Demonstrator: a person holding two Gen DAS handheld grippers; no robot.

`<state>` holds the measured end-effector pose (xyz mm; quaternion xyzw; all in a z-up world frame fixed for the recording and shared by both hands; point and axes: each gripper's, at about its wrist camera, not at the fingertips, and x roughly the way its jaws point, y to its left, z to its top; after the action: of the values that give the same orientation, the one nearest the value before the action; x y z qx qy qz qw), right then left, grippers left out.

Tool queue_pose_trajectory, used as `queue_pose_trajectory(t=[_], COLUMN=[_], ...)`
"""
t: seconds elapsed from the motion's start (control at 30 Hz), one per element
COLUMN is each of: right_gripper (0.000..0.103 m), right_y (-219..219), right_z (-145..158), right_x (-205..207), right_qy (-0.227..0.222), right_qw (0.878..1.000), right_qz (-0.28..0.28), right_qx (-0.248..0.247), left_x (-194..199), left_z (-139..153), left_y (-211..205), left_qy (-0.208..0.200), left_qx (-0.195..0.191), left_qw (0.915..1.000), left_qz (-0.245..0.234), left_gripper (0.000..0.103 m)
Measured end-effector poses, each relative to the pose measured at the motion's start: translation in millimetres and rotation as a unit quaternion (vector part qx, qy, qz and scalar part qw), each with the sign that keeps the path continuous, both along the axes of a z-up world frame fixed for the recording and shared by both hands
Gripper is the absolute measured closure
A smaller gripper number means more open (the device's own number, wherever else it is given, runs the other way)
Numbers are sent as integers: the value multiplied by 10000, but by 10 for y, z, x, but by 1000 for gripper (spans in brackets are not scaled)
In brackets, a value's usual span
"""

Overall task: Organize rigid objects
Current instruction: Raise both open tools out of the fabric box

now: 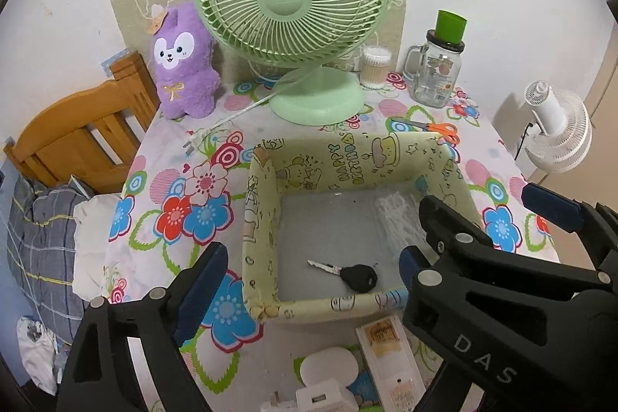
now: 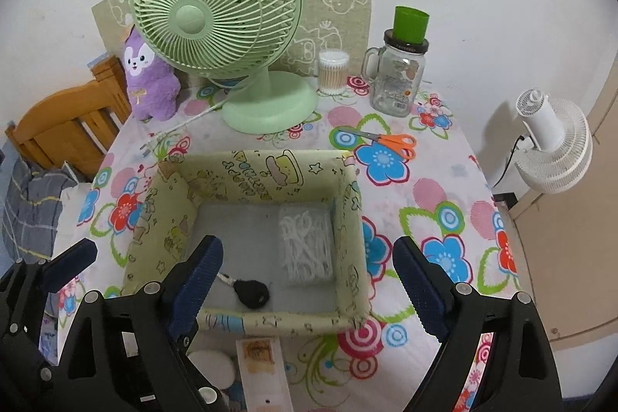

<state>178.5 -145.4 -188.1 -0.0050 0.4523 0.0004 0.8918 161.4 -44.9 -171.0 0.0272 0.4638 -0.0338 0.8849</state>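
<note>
A pale green patterned storage box (image 1: pixel 262 203) (image 2: pixel 347 219) stands open on the flowered table. Inside lie a black-headed key (image 1: pixel 357 277) (image 2: pixel 251 292) and a clear pack of white floss picks (image 2: pixel 307 246) (image 1: pixel 398 219). My left gripper (image 1: pixel 309 280) is open and empty above the box's near edge. My right gripper (image 2: pixel 305 284) is open and empty over the box's near right part. Orange-handled scissors (image 1: pixel 428 128) (image 2: pixel 386 140) lie behind the box. A white remote (image 1: pixel 390 358) (image 2: pixel 262 369), a white round case (image 1: pixel 328 367) and a white charger (image 1: pixel 320 400) lie in front of it.
A green desk fan (image 1: pixel 293 14) (image 2: pixel 220 14), a purple plush (image 1: pixel 183 64), a cotton swab tub (image 1: pixel 374 66) and a glass mug jar with a green cup (image 1: pixel 438 72) stand at the back. A wooden chair (image 1: pixel 73 138) is left, a white fan (image 2: pixel 548 145) right.
</note>
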Motion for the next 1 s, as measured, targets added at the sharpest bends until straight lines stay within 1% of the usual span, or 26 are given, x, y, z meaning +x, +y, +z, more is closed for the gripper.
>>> queue_pose_trajectory(t=[0.13, 0.4, 0.6, 0.73, 1.0], right_gripper=[11, 11, 9, 9, 9], right_y=[-20, -67, -112, -106, -45], right_z=[80, 224, 279, 288, 369], right_x=[-126, -347, -509, -604, -840], right_qy=[-48, -113, -100, -44, -234], right_qw=[10000, 9999, 9999, 9996, 9992], right_qz=[-25, -3, 29, 77, 268], right_qx=[17, 1, 127, 251, 203], left_x=[-101, -293, -452, -554, -776], left_z=[75, 186, 254, 283, 324], left_y=[-5, -7, -26, -23, -15], left_qy=[-59, -90, -134, -107, -179], left_qx=[-20, -29, -3, -87, -76], left_qw=[10000, 9999, 9998, 9998, 9996], left_qz=[-24, -110, -175, -171, -215], left_gripper=[8, 8, 8, 8, 8])
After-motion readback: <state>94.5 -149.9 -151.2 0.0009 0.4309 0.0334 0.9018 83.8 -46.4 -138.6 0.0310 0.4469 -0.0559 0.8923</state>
